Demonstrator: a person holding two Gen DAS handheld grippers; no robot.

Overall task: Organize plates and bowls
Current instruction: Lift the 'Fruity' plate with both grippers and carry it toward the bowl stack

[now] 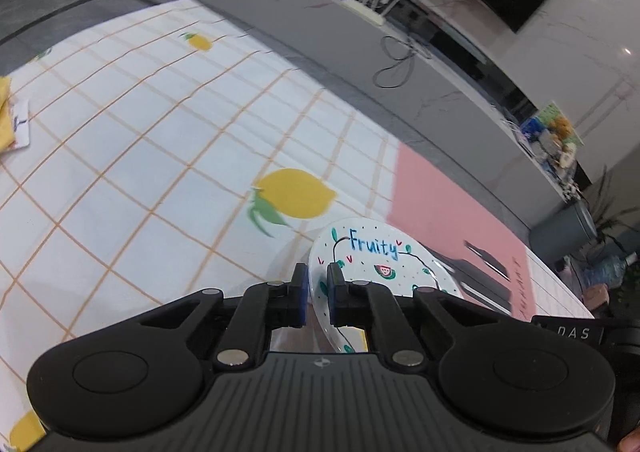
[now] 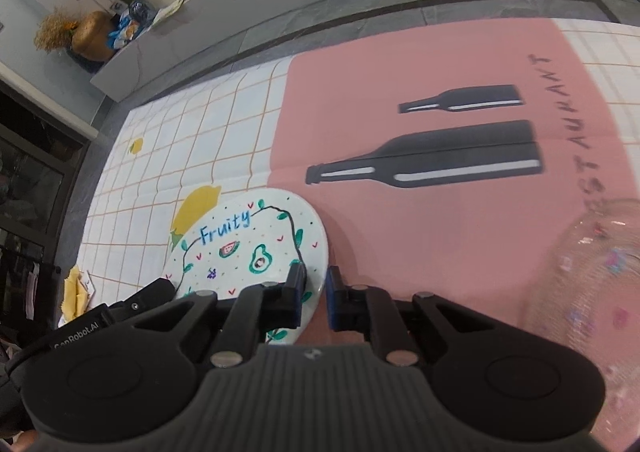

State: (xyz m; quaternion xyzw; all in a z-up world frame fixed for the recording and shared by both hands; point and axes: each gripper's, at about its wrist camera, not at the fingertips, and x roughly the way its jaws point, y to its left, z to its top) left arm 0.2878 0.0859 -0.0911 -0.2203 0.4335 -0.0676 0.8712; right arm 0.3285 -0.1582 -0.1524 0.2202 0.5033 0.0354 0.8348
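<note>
A white plate (image 1: pixel 372 256) painted with "Fruity", a watermelon slice and an avocado hangs tilted just above the tablecloth (image 1: pixel 160 140), held from two sides. My left gripper (image 1: pixel 318 278) is shut on the plate's left rim, which stands on edge between the blue pads. My right gripper (image 2: pixel 316 280) is shut on the plate's (image 2: pixel 240 248) right rim, one finger over the painted face and one below it. Each gripper's black body shows at the edge of the other's view, the right gripper (image 1: pixel 576 332) and the left gripper (image 2: pixel 136 304).
A pink placemat (image 2: pixel 420 64) printed with two black bottles lies right of the plate. A clear speckled bowl (image 2: pixel 592 272) stands at the right. A yellow cloth (image 2: pixel 76 292) lies near the table's left edge. Beyond the table are grey floor and a long low bench.
</note>
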